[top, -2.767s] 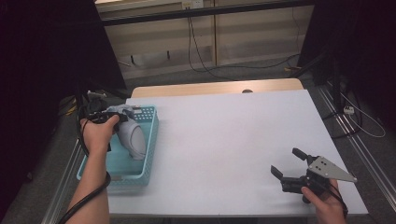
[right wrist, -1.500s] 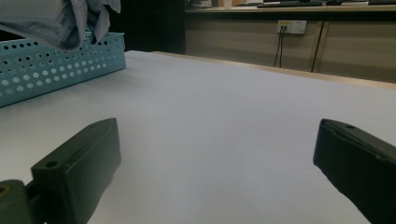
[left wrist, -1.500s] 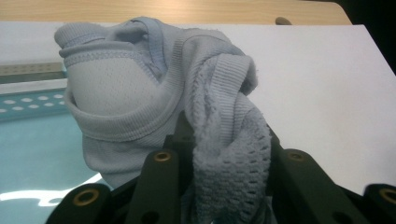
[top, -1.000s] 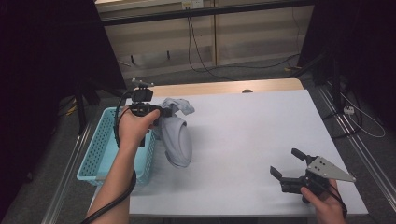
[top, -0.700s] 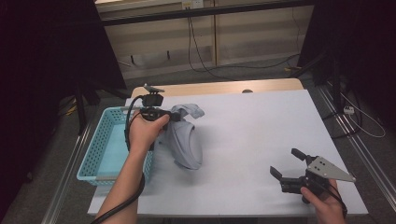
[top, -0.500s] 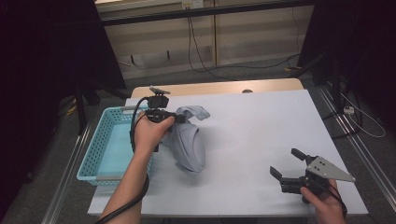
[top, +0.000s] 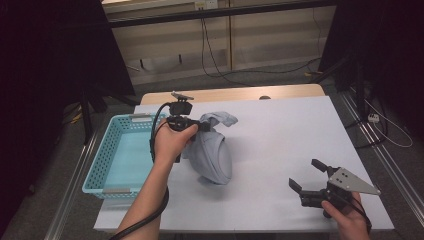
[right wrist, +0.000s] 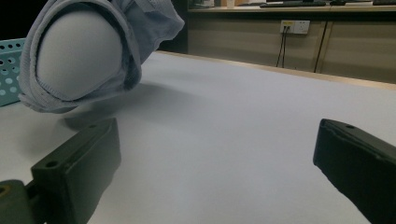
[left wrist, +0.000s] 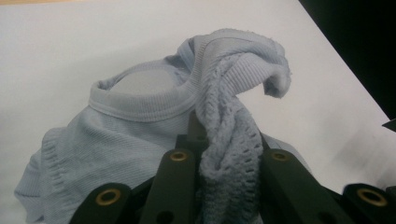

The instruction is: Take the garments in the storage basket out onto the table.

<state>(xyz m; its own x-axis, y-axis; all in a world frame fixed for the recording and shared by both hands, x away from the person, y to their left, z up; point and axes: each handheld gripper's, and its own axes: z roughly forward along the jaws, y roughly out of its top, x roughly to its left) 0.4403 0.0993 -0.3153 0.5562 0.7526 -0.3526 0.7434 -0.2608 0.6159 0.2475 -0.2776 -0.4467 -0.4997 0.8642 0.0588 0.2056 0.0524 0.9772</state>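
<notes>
The left hand-held gripper (top: pixel 204 126) is holding a pale blue knitted garment (top: pixel 214 156) clamped in its jaws, the cloth hanging down to the white worktop (top: pixel 280 145) just right of the turquoise basket (top: pixel 112 161). Seconds ago it was lying in that basket. The right hand-held gripper (top: pixel 309 175), jaws apart, is waiting near the front edge, open worktop between them.
</notes>
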